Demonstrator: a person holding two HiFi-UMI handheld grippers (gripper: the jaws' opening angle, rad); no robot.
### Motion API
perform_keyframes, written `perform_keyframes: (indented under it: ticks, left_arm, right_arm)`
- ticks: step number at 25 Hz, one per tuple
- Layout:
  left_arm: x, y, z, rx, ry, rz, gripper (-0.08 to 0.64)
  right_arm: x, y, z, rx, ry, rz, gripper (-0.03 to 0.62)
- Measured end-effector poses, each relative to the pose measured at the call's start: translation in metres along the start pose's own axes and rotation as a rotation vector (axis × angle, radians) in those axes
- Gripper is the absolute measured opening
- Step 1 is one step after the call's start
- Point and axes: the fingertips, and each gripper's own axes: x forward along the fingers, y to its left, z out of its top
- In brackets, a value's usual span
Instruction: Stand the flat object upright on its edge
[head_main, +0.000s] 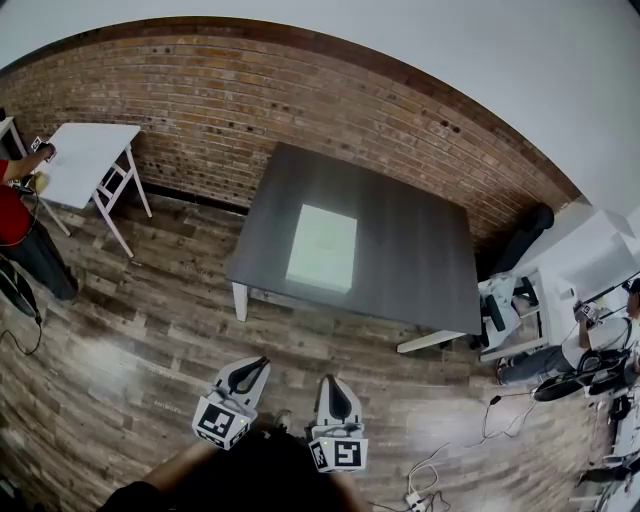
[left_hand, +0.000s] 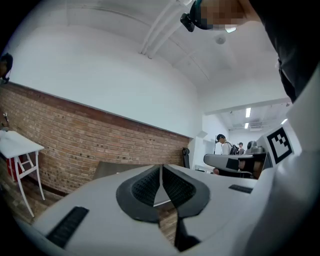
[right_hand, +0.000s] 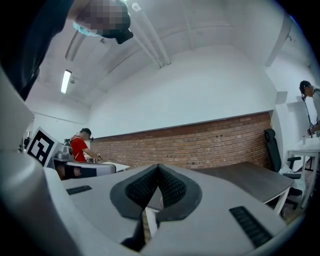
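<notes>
Nearest, over wood floor (head_main: 150, 320) and well short of the dark table (head_main: 415, 235): left gripper (head_main: 258, 366) and right gripper (head_main: 334, 384), side by side, level, aimed at the table. Both clenched tight, nothing btwn jaws. On the table, centre-left of its top: flat object (head_main: 322, 247), a pale rectangular slab, lying flat, not yet on edge, well apart from both grippers. Left of the table, well apart: small white table (head_main: 85, 160) w/ person in red (head_main: 12, 215) at it. Right of the table: black chair (head_main: 527, 232). Behind the table: brick wall (head_main: 250, 110).
</notes>
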Motion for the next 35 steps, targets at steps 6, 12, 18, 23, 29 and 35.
perform_keyframes:
  ticks: [6,12,18,23,29,35]
  left_arm:
    - [-0.008,0.019,-0.006,0.014,0.009,-0.018,0.044]
    - [-0.017,0.037,-0.015,0.007,0.024,-0.047,0.044]
    - [-0.013,0.047,-0.026,-0.009,0.036,-0.065,0.044]
    - [0.012,0.056,-0.020,-0.023,0.015,-0.059,0.044]
    - [0.054,0.063,-0.018,-0.001,0.013,-0.033,0.044]
    - [0.111,0.069,-0.011,-0.015,0.011,-0.013,0.044]
  right_arm:
    - [0.012,0.018,-0.006,-0.004,0.014,-0.010,0.025]
    - [0.021,0.032,-0.013,-0.019,0.029,-0.046,0.025]
    - [0.029,0.035,-0.026,-0.020,0.048,-0.059,0.025]
    - [0.052,0.024,-0.027,-0.011,0.041,-0.045,0.025]
    - [0.084,-0.012,-0.021,-0.027,0.027,-0.018,0.025]
    - [0.121,-0.055,-0.017,-0.037,0.029,0.019,0.025]
